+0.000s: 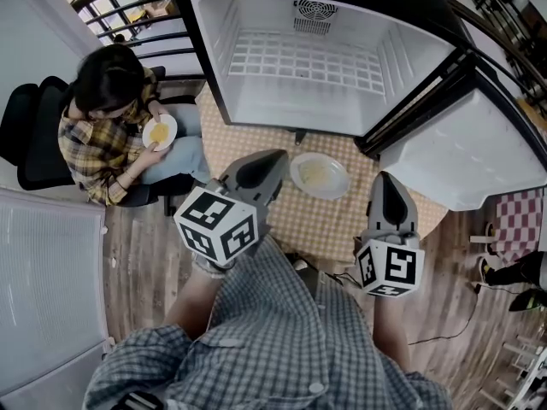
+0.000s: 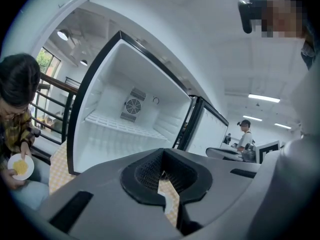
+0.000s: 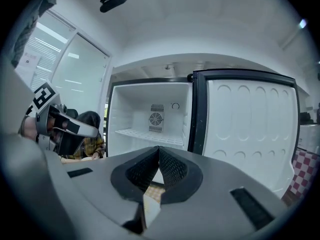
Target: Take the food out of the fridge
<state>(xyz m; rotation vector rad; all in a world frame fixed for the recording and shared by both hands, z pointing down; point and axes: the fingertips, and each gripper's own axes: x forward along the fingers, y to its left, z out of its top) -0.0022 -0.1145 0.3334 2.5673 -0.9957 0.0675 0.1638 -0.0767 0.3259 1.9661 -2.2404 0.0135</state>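
The left gripper (image 1: pixel 267 167) and the right gripper (image 1: pixel 386 184) each have their fingers pressed fully together with nothing between them. Both point toward the open fridge (image 1: pixel 256 101). The plate of food (image 1: pixel 320 175) lies on the checkered tabletop (image 1: pixel 338 222) just in front of the fridge, outside it, between the two grippers. A seated person (image 1: pixel 107 122) holding a small plate (image 1: pixel 159 131) is left of the fridge.

Left gripper (image 2: pixel 163 171) with jaws together before an open white fridge (image 2: pixel 115 129), seated person (image 2: pixel 15 109) with plate (image 2: pixel 21 166) at left.
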